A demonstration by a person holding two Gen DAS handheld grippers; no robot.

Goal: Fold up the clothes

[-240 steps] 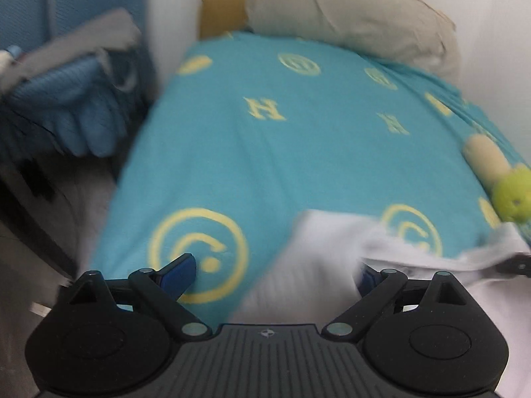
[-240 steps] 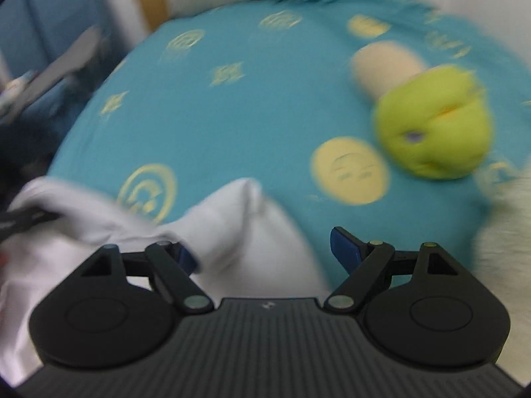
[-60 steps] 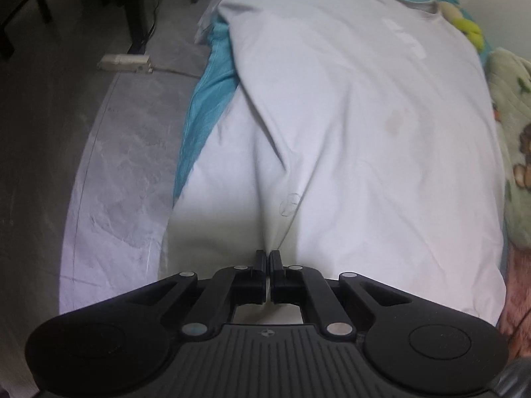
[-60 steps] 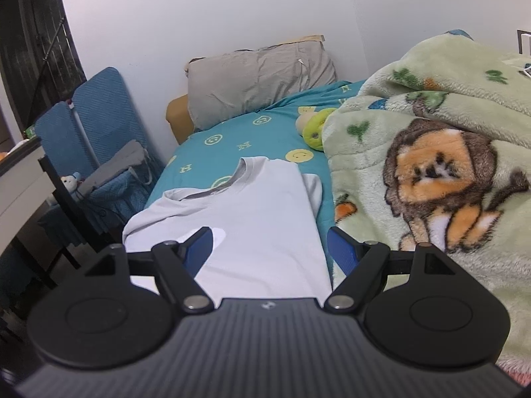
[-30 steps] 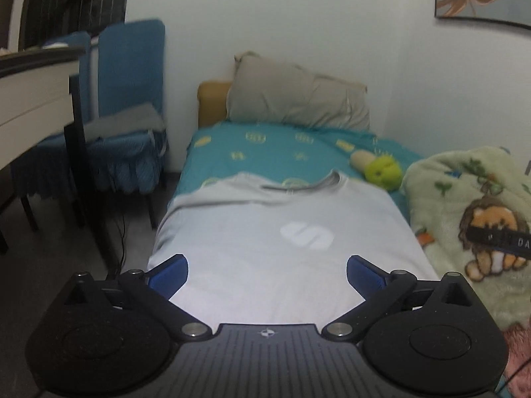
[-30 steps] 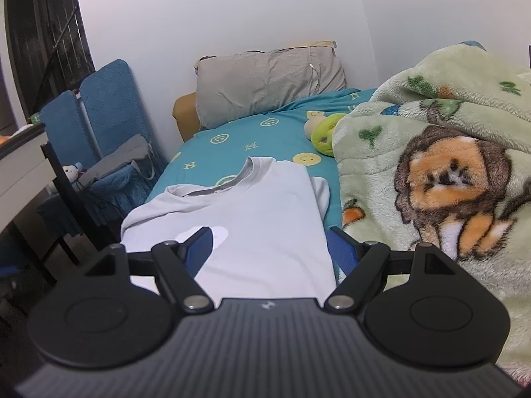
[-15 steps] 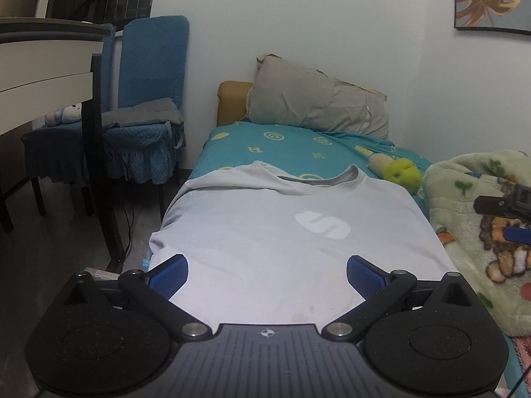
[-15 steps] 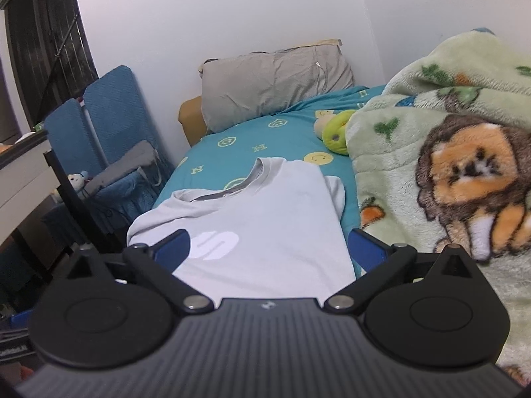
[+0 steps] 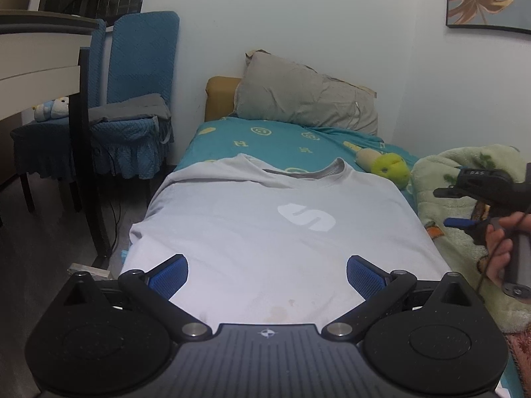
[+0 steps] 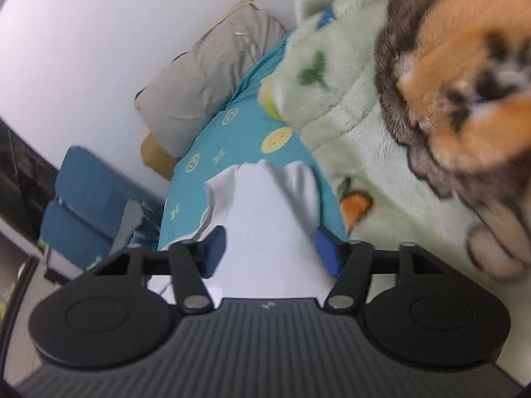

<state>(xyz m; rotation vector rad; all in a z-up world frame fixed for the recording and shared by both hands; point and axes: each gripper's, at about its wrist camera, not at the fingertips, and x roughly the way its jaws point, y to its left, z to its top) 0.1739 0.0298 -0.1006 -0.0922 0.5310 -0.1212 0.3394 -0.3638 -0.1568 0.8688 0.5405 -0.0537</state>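
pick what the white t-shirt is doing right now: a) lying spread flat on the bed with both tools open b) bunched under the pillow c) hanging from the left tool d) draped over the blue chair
a: the white t-shirt lies spread flat on the bed, and the left tool and right tool are both open, holding nothing.

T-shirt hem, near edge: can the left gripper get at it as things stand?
Probably yes. The left gripper has its jaws open right over the white T-shirt, nothing between them and the hem.

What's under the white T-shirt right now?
The white T-shirt lies flat on the teal bedsheet, which shows beyond its collar and at its left edge. Anything beneath the shirt's middle is covered, so I cannot tell.
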